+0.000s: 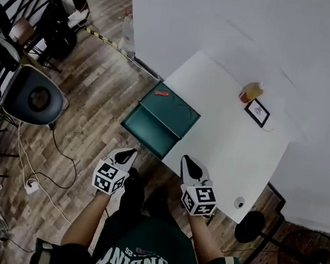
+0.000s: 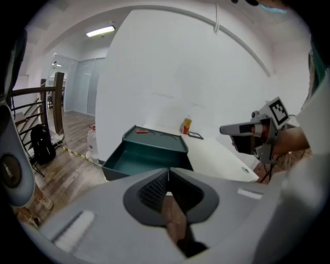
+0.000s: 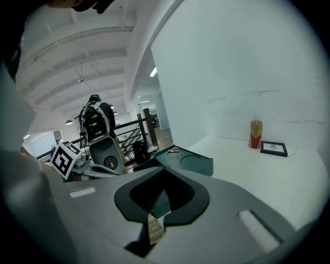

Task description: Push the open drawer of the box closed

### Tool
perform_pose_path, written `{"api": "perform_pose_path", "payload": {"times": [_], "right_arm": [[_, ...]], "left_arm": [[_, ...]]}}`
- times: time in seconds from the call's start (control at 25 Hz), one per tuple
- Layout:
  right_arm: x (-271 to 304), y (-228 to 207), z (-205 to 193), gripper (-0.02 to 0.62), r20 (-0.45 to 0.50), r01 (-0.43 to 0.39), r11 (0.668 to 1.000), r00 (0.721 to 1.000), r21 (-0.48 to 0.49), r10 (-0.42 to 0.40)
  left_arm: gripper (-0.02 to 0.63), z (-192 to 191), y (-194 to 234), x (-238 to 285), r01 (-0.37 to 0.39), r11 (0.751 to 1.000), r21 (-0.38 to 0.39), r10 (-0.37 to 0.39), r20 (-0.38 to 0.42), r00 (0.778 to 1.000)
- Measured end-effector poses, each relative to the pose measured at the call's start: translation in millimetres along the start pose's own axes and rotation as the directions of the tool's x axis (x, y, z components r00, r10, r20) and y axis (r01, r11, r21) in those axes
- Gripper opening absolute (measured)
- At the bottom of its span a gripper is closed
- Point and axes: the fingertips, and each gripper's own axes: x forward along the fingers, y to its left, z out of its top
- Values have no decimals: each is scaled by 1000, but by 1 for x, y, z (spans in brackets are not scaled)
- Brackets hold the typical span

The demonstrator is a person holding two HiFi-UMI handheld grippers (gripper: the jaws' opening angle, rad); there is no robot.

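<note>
the dark green box (image 1: 180, 108) stands at the left corner of the white tabletop (image 1: 229, 149), near the wall. its drawer (image 1: 150, 131) is pulled out towards the person and hangs over the edge of the tabletop, above the wooden floor (image 1: 94, 77). a small red object (image 1: 161, 93) lies on the top of the box; what it is, i cannot tell.

the left gripper (image 1: 128, 152) is clenched, its jaws meet at the tips and nothing is between them. it is in the air just in front of the open drawer, apart from it, and it points at the drawer front. the right gripper (image 1: 187, 161) also has its jaws together and holds nothing. it hovers over the near edge of the tabletop, to the right of the drawer, not touching it.

farther on the tabletop, a yellow bottle (image 1: 252, 92) with a red band stands beside a small black picture frame (image 1: 257, 111), both well apart from the box. a grey chair (image 1: 34, 98) stands on the floor at the left.
</note>
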Motion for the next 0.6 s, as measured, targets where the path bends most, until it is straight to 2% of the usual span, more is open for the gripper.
{"api": "perform_pose_path", "payload": {"times": [0.16, 0.4, 0.6], "right_arm": [[5, -1, -5, 0, -9, 38, 999, 999, 19, -38], [3, -3, -16, 0, -30, 93, 995, 995, 47, -92], [-8, -8, -27, 0, -49, 143, 987, 989, 74, -140]], "left_arm": [[69, -24, 11, 19, 38, 999, -21, -39, -70, 997], [151, -55, 25, 49, 61, 997, -51, -68, -159, 985], [153, -67, 32, 69, 72, 995, -74, -86, -204, 975]]}}
